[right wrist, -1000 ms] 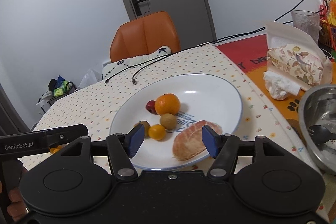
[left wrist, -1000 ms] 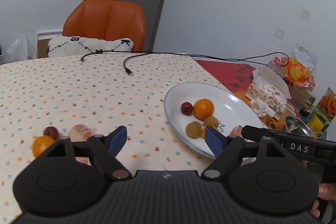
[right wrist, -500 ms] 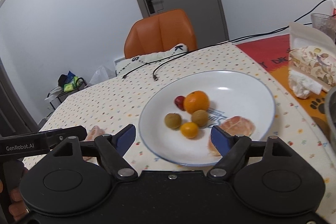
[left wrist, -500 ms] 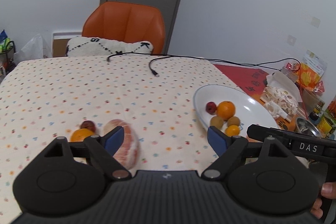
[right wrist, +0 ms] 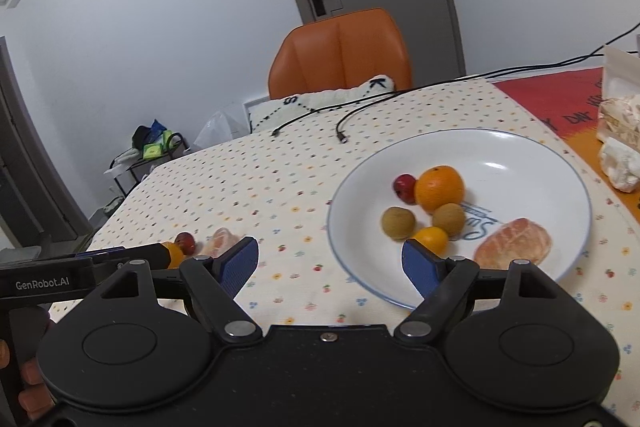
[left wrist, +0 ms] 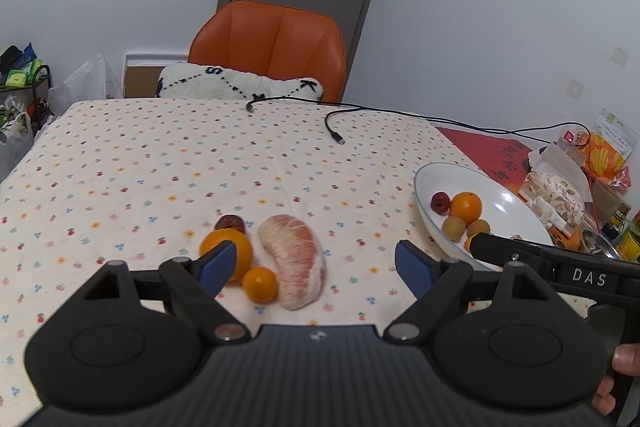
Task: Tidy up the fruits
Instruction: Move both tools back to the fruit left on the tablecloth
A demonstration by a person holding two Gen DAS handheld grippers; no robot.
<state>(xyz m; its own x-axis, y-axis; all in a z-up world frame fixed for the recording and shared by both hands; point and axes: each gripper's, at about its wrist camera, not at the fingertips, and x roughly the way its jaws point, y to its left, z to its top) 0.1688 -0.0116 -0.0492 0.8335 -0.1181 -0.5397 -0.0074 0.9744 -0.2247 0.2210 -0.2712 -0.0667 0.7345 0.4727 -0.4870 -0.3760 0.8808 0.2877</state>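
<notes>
We see a dining table under a cream tablecloth dotted with small flowers (left wrist: 168,163), and toward its right edge a wide white plate with a thin blue rim (right wrist: 520,143). On the plate lie a peeled pinkish pomelo segment (right wrist: 512,243), a round orange (right wrist: 439,187), two brownish round fruits (right wrist: 398,223), a small orange kumquat (right wrist: 431,239) and a small dark red fruit (right wrist: 405,187). Near the table's front edge, well apart from the plate, four fruits remain on the cloth: a second peeled pomelo segment (left wrist: 294,259), an orange (left wrist: 226,251), a small kumquat (left wrist: 260,285) touching the segment, and a dark red fruit (left wrist: 230,223) just behind the orange. Our left gripper (left wrist: 316,265) hangs over this group with its blue-tipped fingers spread wide, holding nothing; our right gripper (right wrist: 330,265) sits at the plate's near rim, equally wide and empty. We judge the sorting over halfway done, with four fruits left to move.
</notes>
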